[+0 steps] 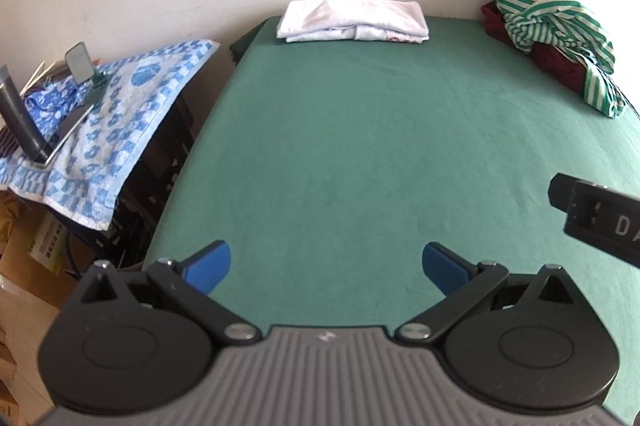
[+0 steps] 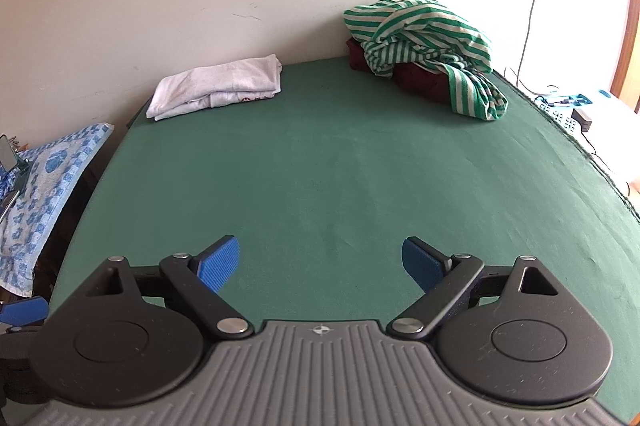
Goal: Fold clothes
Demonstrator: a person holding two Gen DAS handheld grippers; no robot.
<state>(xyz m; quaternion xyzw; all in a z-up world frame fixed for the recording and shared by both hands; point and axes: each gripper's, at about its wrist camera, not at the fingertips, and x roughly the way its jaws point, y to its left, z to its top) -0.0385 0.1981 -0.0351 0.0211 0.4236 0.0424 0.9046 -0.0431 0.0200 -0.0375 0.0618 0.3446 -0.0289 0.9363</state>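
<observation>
Green cloth covers the table (image 2: 320, 166); a folded white garment (image 2: 218, 84) and a striped heap (image 2: 428, 46) (over something maroon) lie against the wall. Left gripper (image 1: 326, 266) and right gripper (image 2: 320, 262) gape wide, empty.

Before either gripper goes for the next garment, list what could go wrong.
1. The striped shirt lies tangled over the dark red garment; a pinch may drag both.
2. That pile sits near the table's far right edge, so a pull could drop cloth off.
3. The folded white stack could be knocked when spreading.
</observation>
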